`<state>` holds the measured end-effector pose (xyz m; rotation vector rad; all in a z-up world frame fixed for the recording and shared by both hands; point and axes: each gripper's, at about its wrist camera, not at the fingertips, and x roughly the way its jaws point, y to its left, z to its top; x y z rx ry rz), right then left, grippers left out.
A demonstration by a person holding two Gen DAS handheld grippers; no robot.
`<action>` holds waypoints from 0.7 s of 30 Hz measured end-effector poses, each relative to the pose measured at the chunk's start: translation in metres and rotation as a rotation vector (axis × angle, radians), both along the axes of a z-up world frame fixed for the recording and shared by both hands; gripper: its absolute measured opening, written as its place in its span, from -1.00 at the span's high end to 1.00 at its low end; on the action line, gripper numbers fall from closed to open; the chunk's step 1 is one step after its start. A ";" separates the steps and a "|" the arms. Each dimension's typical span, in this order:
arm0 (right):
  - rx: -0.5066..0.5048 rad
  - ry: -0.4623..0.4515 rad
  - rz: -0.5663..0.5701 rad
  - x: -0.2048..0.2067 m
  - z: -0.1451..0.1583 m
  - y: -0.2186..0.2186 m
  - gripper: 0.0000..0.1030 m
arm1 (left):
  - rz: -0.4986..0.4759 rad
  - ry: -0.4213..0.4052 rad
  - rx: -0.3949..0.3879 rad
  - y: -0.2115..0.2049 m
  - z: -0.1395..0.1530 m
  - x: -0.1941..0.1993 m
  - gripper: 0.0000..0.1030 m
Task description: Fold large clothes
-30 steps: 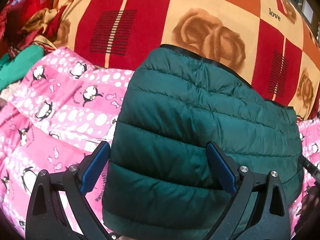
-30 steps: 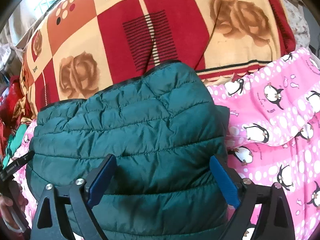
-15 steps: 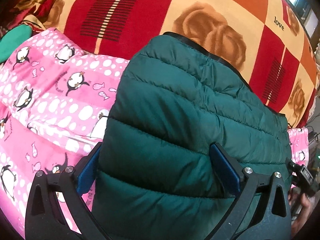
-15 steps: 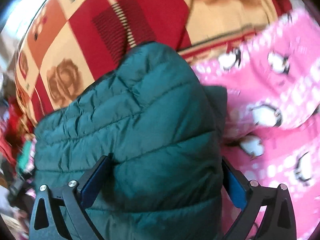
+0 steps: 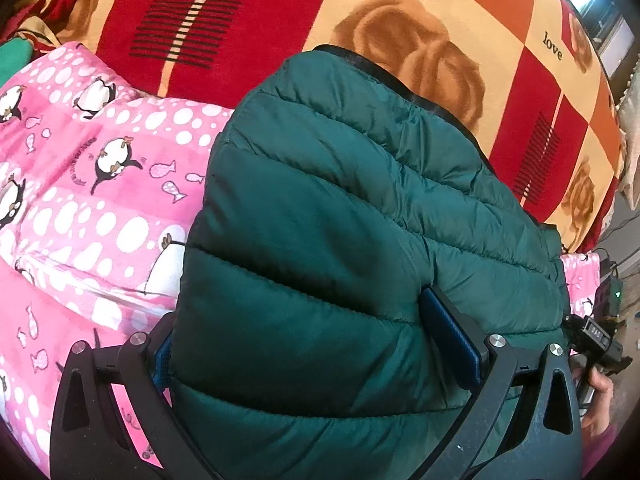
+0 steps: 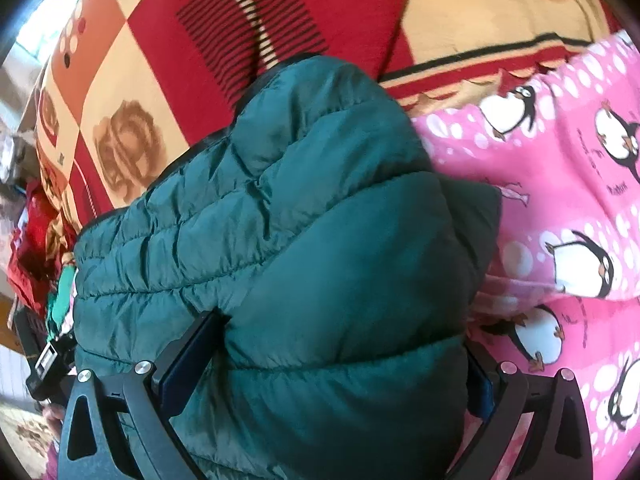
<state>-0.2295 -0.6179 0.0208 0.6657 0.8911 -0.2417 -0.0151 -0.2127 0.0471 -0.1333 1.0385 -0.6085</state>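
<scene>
A dark green quilted puffer jacket [image 5: 340, 180] lies folded into a thick bundle on the bed. My left gripper [image 5: 300, 312] straddles its left end with jaws spread wide. Its left pad is half hidden behind the jacket's edge, and its right pad [image 5: 452, 340] sinks into the puffy top. My right gripper [image 6: 342, 332] straddles the right end of the jacket [image 6: 280, 220] the same way. Its left pad [image 6: 188, 360] lies against the fabric and its right pad is mostly hidden behind the bulge. Neither clamps the fabric.
The jacket rests on a pink penguin-print blanket [image 5: 100, 200] [image 6: 560, 200], with a red and orange rose-print blanket [image 5: 280, 20] [image 6: 160, 60] behind it. A person's hand [image 5: 600, 392] shows at the right edge. Crumpled red clothes [image 6: 32, 240] lie at the far left.
Both grippers have sunk onto the jacket and tilted further down. Their jaws widened a little. The jacket's ends now bulge up between the fingers and cover part of the pads.
</scene>
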 end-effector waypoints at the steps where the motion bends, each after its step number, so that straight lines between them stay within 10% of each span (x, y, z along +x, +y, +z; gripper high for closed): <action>1: -0.003 0.000 0.003 0.002 -0.001 0.001 -1.00 | -0.001 0.000 -0.002 0.000 -0.001 0.000 -0.99; 15: -0.070 -0.014 0.023 0.006 0.000 0.013 -1.00 | -0.003 -0.001 0.008 -0.004 -0.004 0.002 -0.99; 21: -0.159 -0.056 0.042 -0.001 0.014 0.028 -0.56 | -0.018 -0.046 0.018 -0.009 0.002 -0.005 -0.79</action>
